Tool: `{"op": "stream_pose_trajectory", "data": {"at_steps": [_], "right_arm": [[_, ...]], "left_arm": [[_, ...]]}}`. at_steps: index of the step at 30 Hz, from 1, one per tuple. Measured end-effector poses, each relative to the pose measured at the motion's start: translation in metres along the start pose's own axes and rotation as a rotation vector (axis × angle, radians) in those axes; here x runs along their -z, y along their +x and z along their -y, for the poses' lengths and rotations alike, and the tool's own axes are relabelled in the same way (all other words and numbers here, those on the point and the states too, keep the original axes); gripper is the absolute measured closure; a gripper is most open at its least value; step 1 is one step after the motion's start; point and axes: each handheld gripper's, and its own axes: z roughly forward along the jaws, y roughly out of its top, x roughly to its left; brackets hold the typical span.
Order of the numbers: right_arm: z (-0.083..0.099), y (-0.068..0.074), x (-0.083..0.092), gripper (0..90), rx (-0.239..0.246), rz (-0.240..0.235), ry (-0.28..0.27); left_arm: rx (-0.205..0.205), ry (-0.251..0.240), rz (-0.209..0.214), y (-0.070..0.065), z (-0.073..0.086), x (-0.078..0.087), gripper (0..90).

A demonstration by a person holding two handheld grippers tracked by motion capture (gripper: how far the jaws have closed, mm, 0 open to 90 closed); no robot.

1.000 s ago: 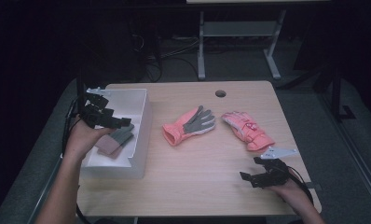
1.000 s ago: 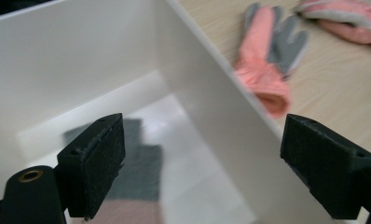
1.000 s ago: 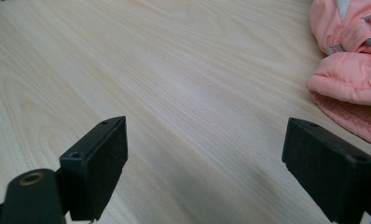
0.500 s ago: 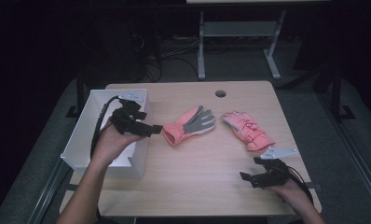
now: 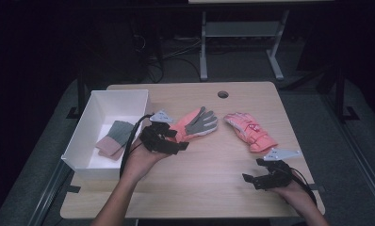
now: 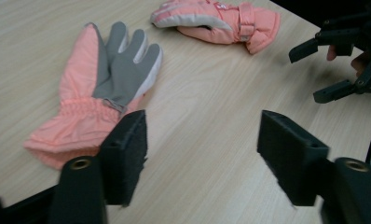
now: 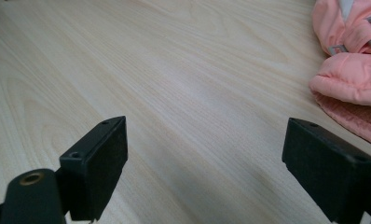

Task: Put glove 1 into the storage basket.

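- Moved since the earlier frame: left tool (image 5: pixel 176 140), out of the white bin (image 5: pixel 92 115) and across to the cuff of the palm-up glove (image 5: pixel 195 123) on the bench (image 5: pixel 214 188).
- Left tool's jaws just been closing, yet parted, gripping nothing; glove cuff just beyond and beside one pad (image 6: pixel 127 154), touching or not: cannot tell.
- Right tool (image 5: pixel 263 178) at the bench's near right edge, jaws wide apart, empty.
- Second glove (image 5: pixel 249 132) lying back-up, near the right tool, apart from it.
- Count: two salmon-pink gloves on the bench, one folded grey-and-pink glove (image 5: pixel 114 139) in the bin, one bin, two tools.
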Motion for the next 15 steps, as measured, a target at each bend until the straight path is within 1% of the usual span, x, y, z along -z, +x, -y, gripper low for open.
{"op": "stream_pose_trajectory", "data": {"at_steps": [1,2,3,4,5,6,8,10,13,15], "right_arm": [[0.0,0.0,0.0,13.7,0.0,0.0,0.0],[0.0,0.0,0.0,13.8,0.002,-0.001,0.0],[0.0,0.0,0.0,13.8,0.004,-0.001,0.001],[0.0,0.0,0.0,13.7,0.005,0.0,0.002],[0.0,0.0,0.0,13.8,0.006,0.0,0.003],[0.0,0.0,0.0,13.8,0.009,-0.001,0.001],[-0.001,0.001,-0.001,13.7,0.014,-0.005,0.002],[-0.001,0.002,-0.001,13.8,0.01,-0.005,0.005],[-0.001,0.002,-0.001,13.8,0.019,-0.008,0.005],[-0.001,0.003,-0.002,13.8,0.016,-0.011,0.007]], "left_arm": [[-0.008,0.013,0.003,0.0,0.002,-0.003,38.8],[-0.015,0.03,-0.002,-0.002,0.002,-0.007,41.2],[-0.026,0.038,-0.017,-0.004,0.003,-0.009,42.3],[-0.019,0.024,-0.017,-0.005,0.005,-0.01,44.7],[-0.005,0.022,-0.01,-0.007,0.006,-0.012,47.7],[-0.008,0.023,-0.011,-0.008,0.007,-0.015,51.4],[-0.026,0.045,-0.014,-0.011,0.009,-0.021,56.3],[-0.029,0.048,-0.012,-0.012,0.011,-0.027,63.6],[-0.025,0.05,-0.01,-0.011,0.013,-0.035,76.1],[-0.019,0.045,-0.015,-0.01,0.013,-0.041,86.6]]}}
